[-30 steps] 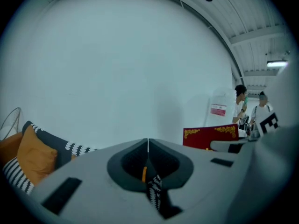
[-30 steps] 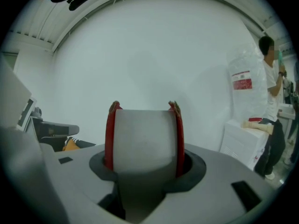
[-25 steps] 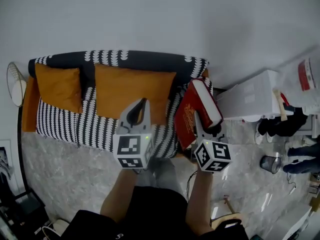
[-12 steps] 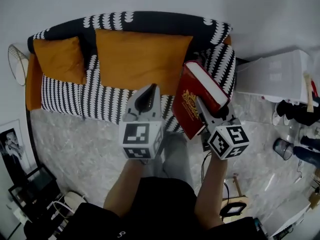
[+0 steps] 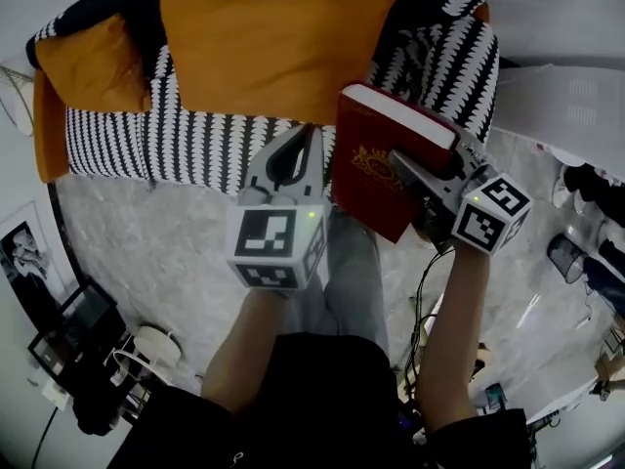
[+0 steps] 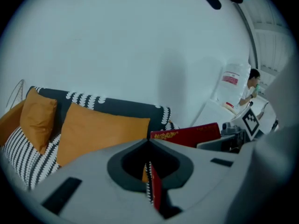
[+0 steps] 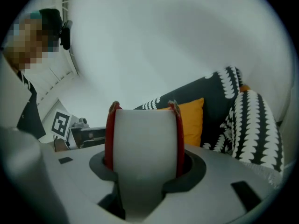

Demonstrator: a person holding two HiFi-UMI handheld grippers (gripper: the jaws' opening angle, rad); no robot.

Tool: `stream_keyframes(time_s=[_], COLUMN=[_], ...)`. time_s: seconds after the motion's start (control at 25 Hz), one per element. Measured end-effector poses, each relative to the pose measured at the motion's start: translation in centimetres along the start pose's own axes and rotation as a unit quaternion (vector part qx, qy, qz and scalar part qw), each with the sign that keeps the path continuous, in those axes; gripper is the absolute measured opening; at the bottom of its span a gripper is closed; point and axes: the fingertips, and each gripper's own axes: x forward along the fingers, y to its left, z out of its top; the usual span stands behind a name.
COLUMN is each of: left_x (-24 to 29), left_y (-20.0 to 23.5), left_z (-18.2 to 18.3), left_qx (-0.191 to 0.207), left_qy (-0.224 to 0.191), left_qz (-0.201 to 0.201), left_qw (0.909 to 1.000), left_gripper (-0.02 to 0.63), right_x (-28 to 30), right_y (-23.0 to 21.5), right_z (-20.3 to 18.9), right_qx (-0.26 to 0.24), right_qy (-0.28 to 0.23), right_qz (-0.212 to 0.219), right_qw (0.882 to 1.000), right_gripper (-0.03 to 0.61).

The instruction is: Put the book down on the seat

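Black top [image 5: 293, 389], grey trousers [image 5: 354, 272]; left tool [image 5: 309, 131] and right tool [image 5: 396, 157] bear marker cubes [image 5: 271, 248].

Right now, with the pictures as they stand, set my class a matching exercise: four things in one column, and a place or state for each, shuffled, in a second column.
Things
1. book
2. large orange cushion
3. small orange cushion
4. left hand-held gripper

Places or states
A. leaning on the middle of the sofa's back
B. shut, with nothing in it
C. clamped in the right hand-held gripper, not yet on the seat
D. at the sofa's end on the left of the head view

Pairs: 1-C, 2-A, 3-D, 4-B
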Motion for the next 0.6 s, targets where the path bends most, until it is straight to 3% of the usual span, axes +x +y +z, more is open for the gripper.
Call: stream_keyframes(time_s=[0.32, 0.6], left_x=[3.0, 5.0], left_y=[1.1, 2.6], left_z=[-4.9, -7.3], left_qx=[-0.013, -0.036], left_qy=[0.034, 0.064], left_qz=[-0.007, 0.0], left_qw=[0.9993, 0.9973], left_gripper=[0.012, 0.012], right_x=[4.4, 7.5], right_y=[-4.7, -8.4], right_z=[-4.5, -6.9], right_qx=[0.101, 0.17], right_qy=[0.038, 0.064], right_qz=[0.094, 0.13], right_qw=[0.99, 0.975], right_gripper=[0.236, 0.236])
